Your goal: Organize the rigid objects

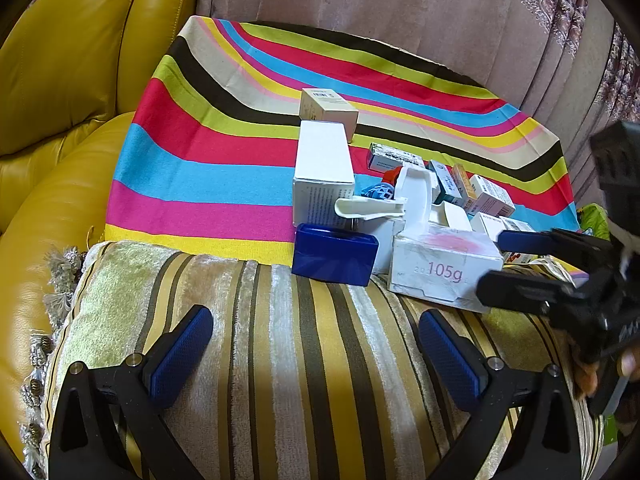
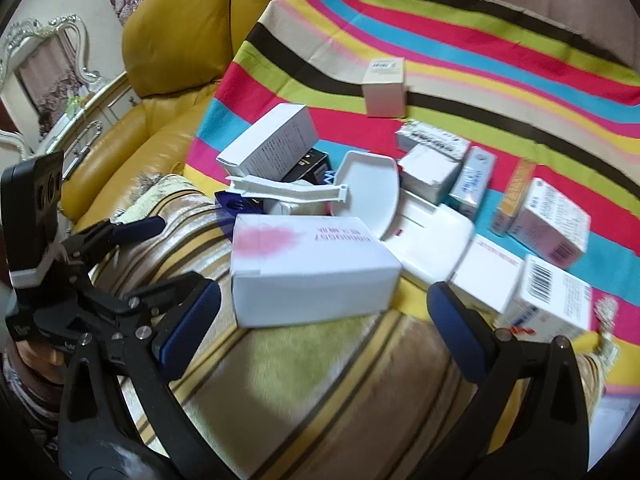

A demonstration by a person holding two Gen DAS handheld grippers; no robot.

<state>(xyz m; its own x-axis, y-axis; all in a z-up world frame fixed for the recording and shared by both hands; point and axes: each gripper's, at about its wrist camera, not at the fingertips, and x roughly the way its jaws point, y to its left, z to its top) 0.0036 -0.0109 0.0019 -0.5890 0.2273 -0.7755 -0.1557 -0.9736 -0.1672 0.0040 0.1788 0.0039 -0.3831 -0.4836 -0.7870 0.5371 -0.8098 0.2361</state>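
A heap of rigid items lies on a bright striped cloth (image 1: 220,140). It holds a tall white box (image 1: 322,160), a small beige box (image 1: 328,110), a blue box (image 1: 334,258), an open white plastic case (image 1: 416,196) and a white box marked 105g (image 1: 444,268). My left gripper (image 1: 316,356) hangs open over a striped cushion (image 1: 280,380), short of the blue box, with nothing between its fingers. My right gripper (image 2: 324,328) is open too. The pink-stained white box (image 2: 312,264) sits just ahead of its fingertips, untouched.
Several small medicine boxes (image 2: 548,220) and a barcode box (image 2: 548,300) lie to the right of the heap. A yellow leather sofa (image 1: 60,80) wraps the left side. Each gripper shows in the other's view: the right gripper (image 1: 508,266), the left gripper (image 2: 160,254).
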